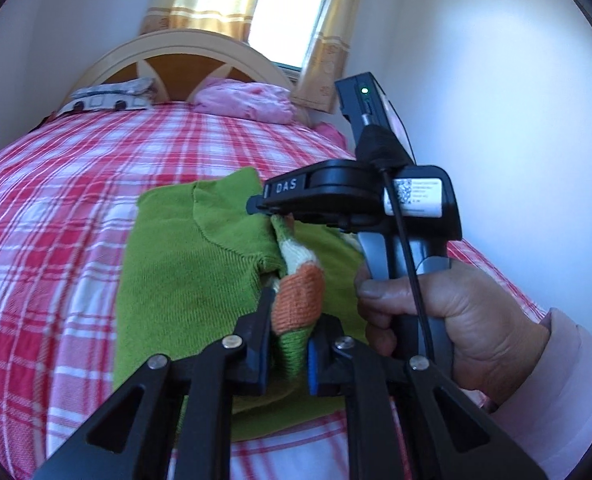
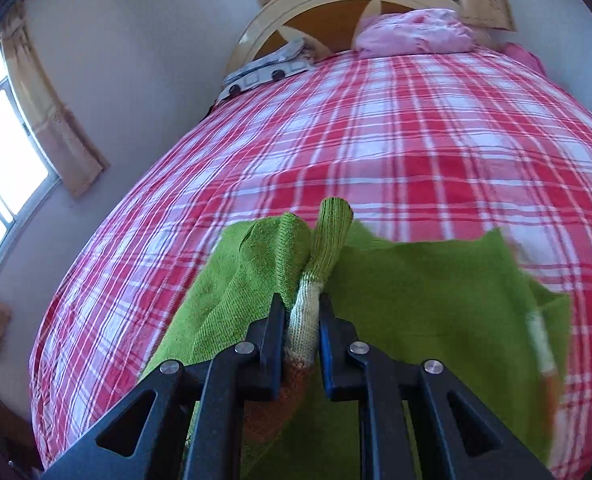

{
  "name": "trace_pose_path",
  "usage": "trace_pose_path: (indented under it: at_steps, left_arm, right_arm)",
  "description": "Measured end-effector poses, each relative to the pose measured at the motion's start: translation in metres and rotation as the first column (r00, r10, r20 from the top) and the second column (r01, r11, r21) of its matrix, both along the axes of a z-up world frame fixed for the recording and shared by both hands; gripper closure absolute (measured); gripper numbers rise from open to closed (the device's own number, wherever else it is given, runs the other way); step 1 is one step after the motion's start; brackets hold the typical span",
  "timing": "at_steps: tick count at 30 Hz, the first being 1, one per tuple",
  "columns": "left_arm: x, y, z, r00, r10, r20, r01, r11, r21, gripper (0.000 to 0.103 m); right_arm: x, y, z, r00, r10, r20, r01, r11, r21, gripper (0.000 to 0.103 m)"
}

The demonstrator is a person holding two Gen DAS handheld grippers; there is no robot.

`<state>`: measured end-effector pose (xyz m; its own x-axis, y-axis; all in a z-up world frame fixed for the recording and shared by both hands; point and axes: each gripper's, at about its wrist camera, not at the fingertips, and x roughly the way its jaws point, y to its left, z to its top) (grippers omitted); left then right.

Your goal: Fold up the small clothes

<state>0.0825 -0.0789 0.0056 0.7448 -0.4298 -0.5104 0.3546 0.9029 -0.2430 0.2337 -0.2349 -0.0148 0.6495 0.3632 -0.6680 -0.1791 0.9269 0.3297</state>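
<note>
A small green knitted sweater (image 1: 192,272) with orange and white sleeve bands lies on the red plaid bed (image 1: 56,208). My left gripper (image 1: 290,344) is shut on a sleeve at its orange band (image 1: 299,300). My right gripper (image 1: 256,205) shows in the left wrist view, held by a hand, its tip pinching the same sleeve further up. In the right wrist view my right gripper (image 2: 301,328) is shut on the white band of the sleeve (image 2: 307,312), whose green cuff (image 2: 333,224) sticks up past the fingers. The sweater body (image 2: 435,288) spreads below.
A pink pillow (image 1: 244,100) and a grey patterned pillow (image 1: 108,94) lie by the wooden headboard (image 1: 184,56). White walls stand on both sides of the bed, with curtained windows (image 1: 288,12). The plaid bedspread (image 2: 375,128) stretches ahead.
</note>
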Motion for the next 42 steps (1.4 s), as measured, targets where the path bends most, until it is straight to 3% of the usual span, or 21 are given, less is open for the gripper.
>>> trace_pose_path:
  at_steps: [7, 17, 23, 33, 36, 38, 40, 42]
  left_arm:
    - [0.002, -0.047, 0.005, 0.997, -0.080, 0.007, 0.080, 0.997, 0.012, 0.089]
    - [0.004, -0.092, -0.011, 0.984, -0.168, -0.057, 0.171, 0.985, 0.040, 0.090]
    - [0.008, -0.113, -0.024, 0.970, -0.204, -0.132, 0.212, 0.976, 0.049, 0.090]
    - [0.004, -0.131, -0.027, 0.970, -0.184, -0.161, 0.203, 0.973, 0.109, 0.090]
    - [0.004, -0.126, -0.025, 0.966, -0.206, -0.156, 0.227, 0.966, 0.127, 0.089]
    - [-0.005, -0.112, -0.018, 0.965, -0.220, -0.146, 0.238, 0.964, 0.120, 0.082]
    - [-0.013, -0.094, -0.014, 0.957, -0.244, -0.158, 0.257, 0.964, 0.069, 0.060]
    - [-0.028, -0.063, -0.010, 0.962, -0.233, -0.140, 0.237, 0.971, 0.018, 0.048]
  right_arm:
    - [-0.010, -0.048, 0.006, 0.999, -0.048, 0.011, 0.049, 0.998, -0.032, 0.088]
    - [-0.017, -0.106, -0.012, 0.991, -0.130, -0.017, 0.129, 0.991, -0.025, 0.088]
    - [-0.019, -0.125, -0.032, 0.985, -0.167, -0.047, 0.165, 0.986, -0.036, 0.088]
    - [-0.018, -0.130, -0.043, 0.984, -0.169, -0.054, 0.167, 0.985, -0.033, 0.088]
    - [-0.024, -0.140, -0.041, 0.983, -0.170, -0.074, 0.172, 0.985, 0.018, 0.080]
    - [-0.039, -0.149, -0.035, 0.971, -0.216, -0.100, 0.219, 0.976, 0.016, 0.055]
    - [-0.059, -0.156, -0.025, 0.959, -0.268, -0.090, 0.270, 0.963, 0.009, 0.052]
    - [-0.090, -0.162, -0.013, 0.954, -0.297, -0.050, 0.298, 0.954, 0.024, 0.052]
